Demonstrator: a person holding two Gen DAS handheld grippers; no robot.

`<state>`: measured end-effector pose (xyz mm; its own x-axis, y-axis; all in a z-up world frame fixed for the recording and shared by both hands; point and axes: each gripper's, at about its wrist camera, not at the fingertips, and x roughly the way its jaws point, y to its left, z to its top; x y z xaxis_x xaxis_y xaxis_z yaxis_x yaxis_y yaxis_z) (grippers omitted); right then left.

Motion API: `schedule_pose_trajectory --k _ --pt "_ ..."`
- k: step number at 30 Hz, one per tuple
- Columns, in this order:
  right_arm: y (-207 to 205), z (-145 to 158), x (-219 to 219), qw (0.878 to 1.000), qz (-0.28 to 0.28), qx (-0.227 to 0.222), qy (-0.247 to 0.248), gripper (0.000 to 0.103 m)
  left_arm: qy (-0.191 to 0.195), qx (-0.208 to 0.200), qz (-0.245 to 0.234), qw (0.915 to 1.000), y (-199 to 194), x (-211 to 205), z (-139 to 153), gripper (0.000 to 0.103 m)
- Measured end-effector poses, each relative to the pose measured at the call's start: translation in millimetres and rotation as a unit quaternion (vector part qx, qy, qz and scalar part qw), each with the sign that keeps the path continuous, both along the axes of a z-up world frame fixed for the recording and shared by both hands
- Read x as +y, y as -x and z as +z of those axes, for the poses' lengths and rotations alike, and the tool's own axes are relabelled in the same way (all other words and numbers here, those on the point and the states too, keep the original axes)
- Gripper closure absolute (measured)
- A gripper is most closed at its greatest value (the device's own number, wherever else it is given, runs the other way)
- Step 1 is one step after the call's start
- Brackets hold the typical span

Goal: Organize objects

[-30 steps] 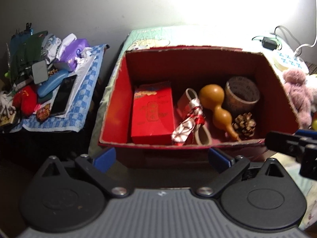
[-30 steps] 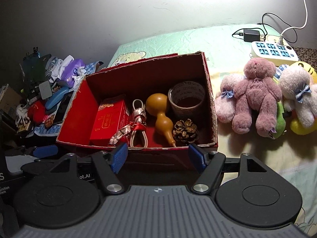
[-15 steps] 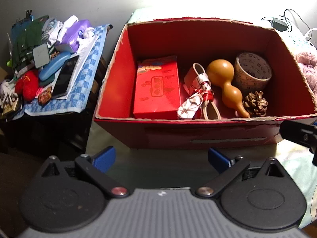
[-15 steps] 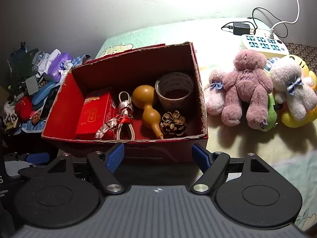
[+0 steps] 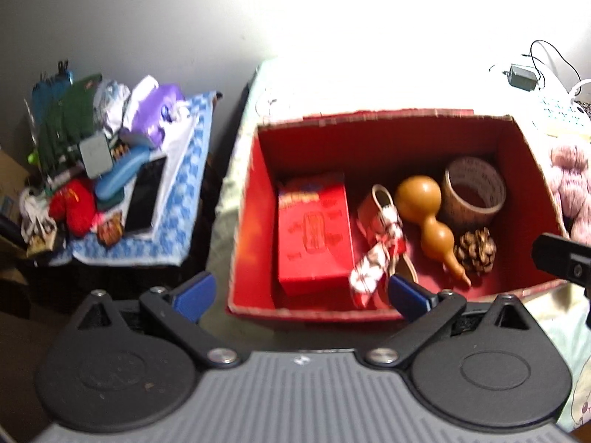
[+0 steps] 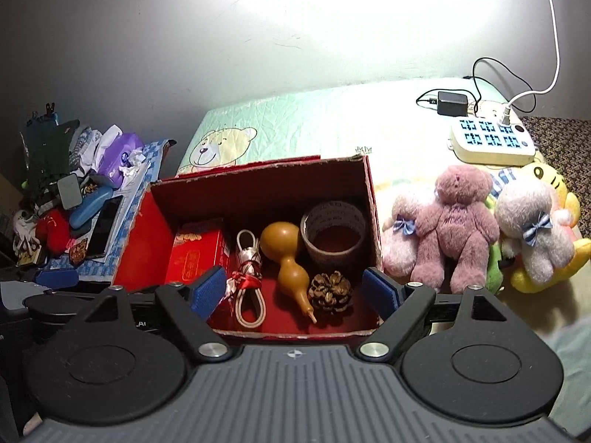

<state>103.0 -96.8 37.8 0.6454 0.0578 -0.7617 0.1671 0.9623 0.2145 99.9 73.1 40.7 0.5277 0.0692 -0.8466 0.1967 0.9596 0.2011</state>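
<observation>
Both grippers have pulled up and back from the box (image 6: 258, 181). Right gripper (image 6: 295, 289) has just spread its jaws wider, nothing between them; left gripper (image 5: 301, 291) spread, empty. Gourd (image 6: 286, 254) lies inside the box, pinecone (image 6: 330, 291) at its 4 o'clock.

red box (image 6: 133, 258) (blue-checked cloth (image 5: 184, 170) beside)

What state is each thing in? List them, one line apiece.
Red cardboard box: open-topped, holding items.
Red packet: lying flat in the box.
Gourd: lying on its side, stem toward the camera.
Tape roll: standing on its flat end.
Pine cone: loose beside the gourd.
Power strip: one white plug in.
Left gripper: open, empty.
Right gripper: just been opening, empty.
</observation>
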Motion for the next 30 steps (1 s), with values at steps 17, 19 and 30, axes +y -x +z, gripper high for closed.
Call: schedule_pose_trajectory --k 17,19,30 --pt "-25.8 -35.0 2.7 0.998 -0.024 0.042 0.026 0.016 0.006 -0.016 0.001 0.9999 -24.7 5.3 -8.9 0.002" --pt "-28.9 -35.6 5.9 0.998 -0.023 0.04 0.032 0.016 0.013 -0.016 0.002 0.9998 -26.9 7.9 -12.1 0.002" --pt "-45.1 -43.0 10.6 0.999 -0.017 0.034 0.033 0.017 0.021 -0.017 0.005 0.9996 -43.3 19.9 -27.8 0.002"
